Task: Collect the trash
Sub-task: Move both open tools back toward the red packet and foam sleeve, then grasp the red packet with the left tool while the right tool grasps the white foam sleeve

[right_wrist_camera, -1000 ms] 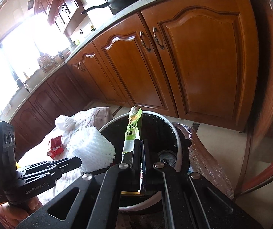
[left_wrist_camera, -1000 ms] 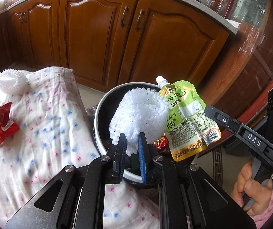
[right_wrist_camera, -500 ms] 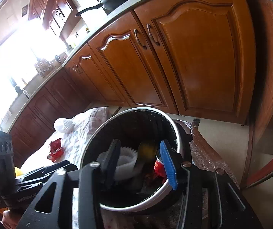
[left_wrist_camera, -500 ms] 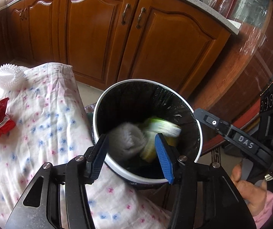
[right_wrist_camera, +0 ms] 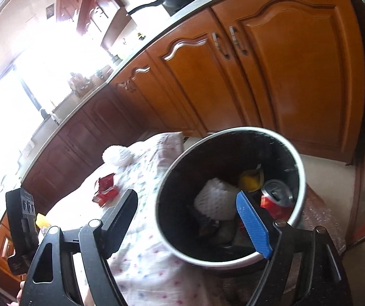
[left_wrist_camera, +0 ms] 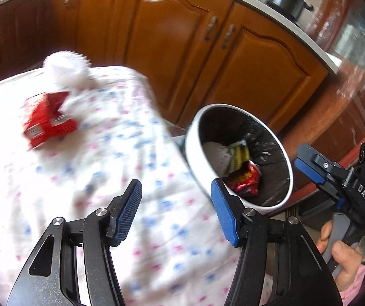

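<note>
Both grippers, left [left_wrist_camera: 176, 199] and right [right_wrist_camera: 187, 210], have jaws spread wide, empty. The bin [left_wrist_camera: 190, 150] sits just beyond the left's right jaw; "DAS" marks the right gripper.

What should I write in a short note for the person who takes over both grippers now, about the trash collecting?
Left gripper: open, empty, above the flowered cloth.
Right gripper: open, empty, at the trash bin.
Done: a white foam net, a yellow-green pouch, a red wrapper and a can lie in the bin.
Left: a red wrapper on the cloth and a second white foam net beyond it, at the far edge of the cloth.
</note>
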### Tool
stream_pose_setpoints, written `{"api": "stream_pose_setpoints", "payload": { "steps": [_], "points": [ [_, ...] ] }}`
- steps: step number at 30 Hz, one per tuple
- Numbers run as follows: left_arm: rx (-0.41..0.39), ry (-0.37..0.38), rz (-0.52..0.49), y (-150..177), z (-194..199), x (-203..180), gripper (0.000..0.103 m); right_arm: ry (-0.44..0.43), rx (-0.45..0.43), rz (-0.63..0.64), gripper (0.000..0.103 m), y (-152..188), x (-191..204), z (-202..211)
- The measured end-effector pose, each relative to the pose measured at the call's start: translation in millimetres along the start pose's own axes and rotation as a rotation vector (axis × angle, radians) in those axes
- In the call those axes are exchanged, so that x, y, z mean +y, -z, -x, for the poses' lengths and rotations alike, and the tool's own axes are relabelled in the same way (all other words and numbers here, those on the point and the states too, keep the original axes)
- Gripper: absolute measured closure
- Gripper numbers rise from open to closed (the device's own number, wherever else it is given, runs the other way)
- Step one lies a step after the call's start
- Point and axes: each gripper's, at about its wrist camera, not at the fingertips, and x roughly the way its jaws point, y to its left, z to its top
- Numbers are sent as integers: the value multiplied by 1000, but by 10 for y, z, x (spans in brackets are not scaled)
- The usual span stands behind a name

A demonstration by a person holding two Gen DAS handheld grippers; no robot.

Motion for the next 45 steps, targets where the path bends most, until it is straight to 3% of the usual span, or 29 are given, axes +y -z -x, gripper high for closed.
{"api": "stream_pose_setpoints", "payload": {
  "steps": [11, 20, 36, 40, 45],
  "points": [
    [-44, -74, 116, 106, 275, 646, 46, -74, 60, 61, 21, 66, 503, -357],
    [-75, -136, 179, -50, 347, 1073, 46, -144, 105, 95, 21, -48, 876, -782],
    [-48, -156, 210, -505, -34, 1456, 41, -178, 266, 90, 23, -543, 1345, -2275],
    [-41, -155, 224, -570, -151, 1550, 41, -164, 285, 128, 27, -616, 1447, -2585],
    [-32, -151, 223, -605, -263, 1649, 41, -133, 325, 152, 47, -622, 1488, -2920]
  ]
}}
